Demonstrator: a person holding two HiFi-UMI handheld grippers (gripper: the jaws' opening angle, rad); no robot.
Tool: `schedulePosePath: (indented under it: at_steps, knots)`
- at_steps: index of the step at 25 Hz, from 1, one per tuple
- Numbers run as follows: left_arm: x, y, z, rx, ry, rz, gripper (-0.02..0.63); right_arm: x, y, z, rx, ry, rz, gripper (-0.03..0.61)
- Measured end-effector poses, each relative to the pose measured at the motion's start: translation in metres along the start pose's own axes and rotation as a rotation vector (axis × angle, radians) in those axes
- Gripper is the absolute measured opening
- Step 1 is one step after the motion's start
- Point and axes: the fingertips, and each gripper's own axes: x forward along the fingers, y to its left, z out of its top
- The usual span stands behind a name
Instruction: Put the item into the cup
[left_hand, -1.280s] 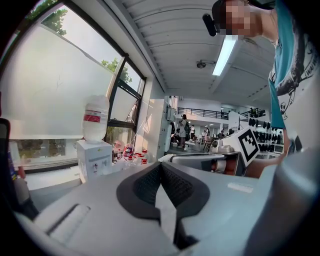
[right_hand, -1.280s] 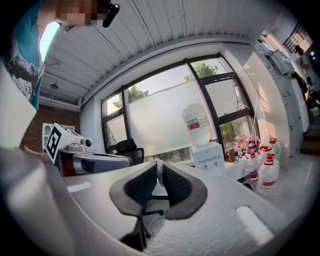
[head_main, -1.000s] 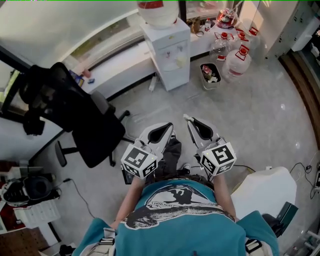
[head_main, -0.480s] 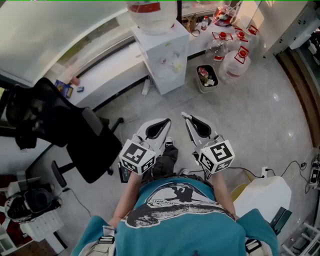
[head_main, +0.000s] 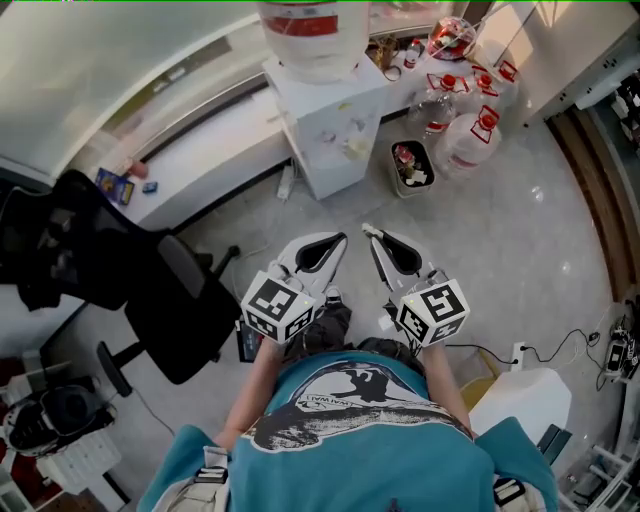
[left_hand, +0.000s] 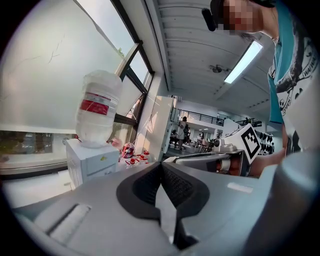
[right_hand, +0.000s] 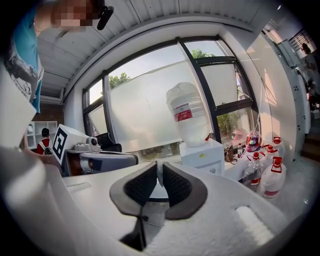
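The left tool (head_main: 341, 238) and right tool (head_main: 368, 231) were each pressed together, with nothing between the pads. They were held side by side, close before the person's torso. Both pointed toward the white box-shaped water dispenser with a clear bottle (head_main: 325, 110), well apart across the floor. No view showed the cup or item, so their bearing from either tool could not be judged.

Nothing here can be read. The clear plastic water jug (left_hand: 98, 107) at centre left bears a red band label with print too small to make out. The teal T-shirt (head_main: 345, 420) at bottom centre has blurred lettering. The right gripper (head_main: 368, 232) carries only black square markers.
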Motion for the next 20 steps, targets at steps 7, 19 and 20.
schedulePosePath:
  at_steps: [7,19,20]
  knots:
    - [0.007,0.032,0.007,-0.011,-0.003,-0.001,-0.002,0.024,-0.006,0.008,-0.006,0.016,-0.012,0.037]
    - [0.023,0.042,0.003,-0.027,0.010,0.007,-0.002,0.035,-0.024,0.008,-0.008,0.050,-0.013,0.037]
    - [0.025,0.045,0.004,-0.030,0.006,0.013,-0.002,0.037,-0.028,0.008,-0.009,0.055,-0.010,0.037]
